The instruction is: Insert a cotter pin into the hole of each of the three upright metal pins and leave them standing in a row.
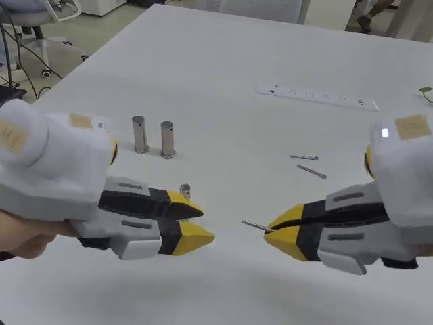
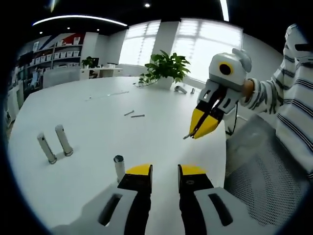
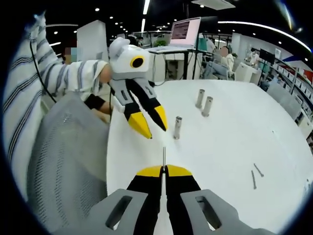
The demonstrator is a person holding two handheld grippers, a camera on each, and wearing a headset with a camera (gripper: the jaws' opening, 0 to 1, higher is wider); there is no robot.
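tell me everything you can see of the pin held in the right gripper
The cotter pin is a thin, straight, silvery metal sliver. One end is clamped between the shut yellow-tipped fingers of the right gripper; the rest sticks straight out past the tips. It hangs roughly level above the white table, pointing toward the left gripper, touching nothing else.

Bright even light, soft shadows, fisheye edges

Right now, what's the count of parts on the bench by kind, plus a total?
Upright metal pins: 3
Cotter pins: 3 (2 loose on the table, 1 held in the right gripper)
Power strip: 1
Total: 7
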